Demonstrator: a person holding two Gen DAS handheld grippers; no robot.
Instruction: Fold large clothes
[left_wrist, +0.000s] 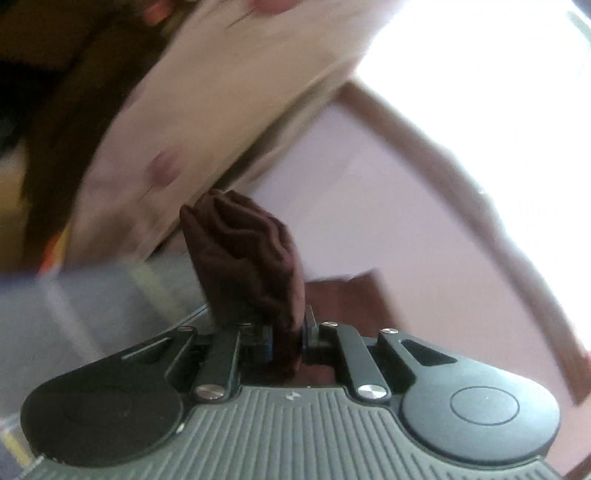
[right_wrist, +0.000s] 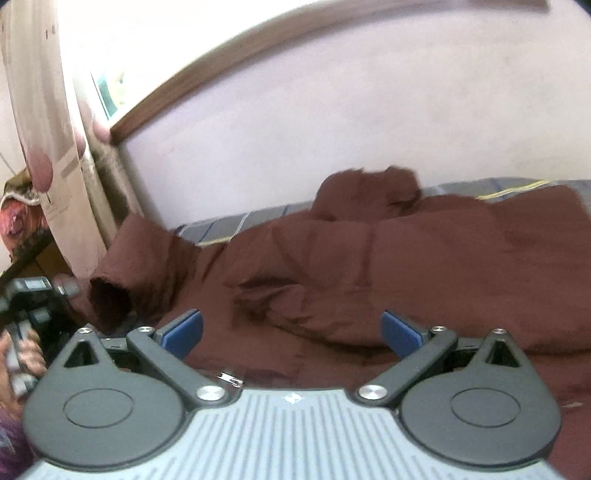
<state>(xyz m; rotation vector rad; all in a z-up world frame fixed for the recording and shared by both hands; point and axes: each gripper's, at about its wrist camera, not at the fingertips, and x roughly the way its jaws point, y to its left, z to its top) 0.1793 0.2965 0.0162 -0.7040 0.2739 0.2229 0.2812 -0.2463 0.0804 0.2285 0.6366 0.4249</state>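
The dark brown garment (right_wrist: 369, 266) is lying spread and rumpled across the striped bed cover (right_wrist: 236, 223), one sleeve opening facing the curtain (right_wrist: 51, 155). The left gripper (left_wrist: 288, 332) is clamping a bunched fold of this fabric, its jaws pressed together on the cloth. The right gripper (right_wrist: 291, 332) is hovering over the garment with its blue pads (right_wrist: 400, 332) standing wide apart, gripping nothing. The pale wall (right_wrist: 332, 122) is rising behind the bed.

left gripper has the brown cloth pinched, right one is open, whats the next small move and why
Probably bring the right gripper down onto the dark brown fabric garment spread below it and close. Its blue pads stand wide with nothing between them, while the left gripper already pinches a bunched fold.
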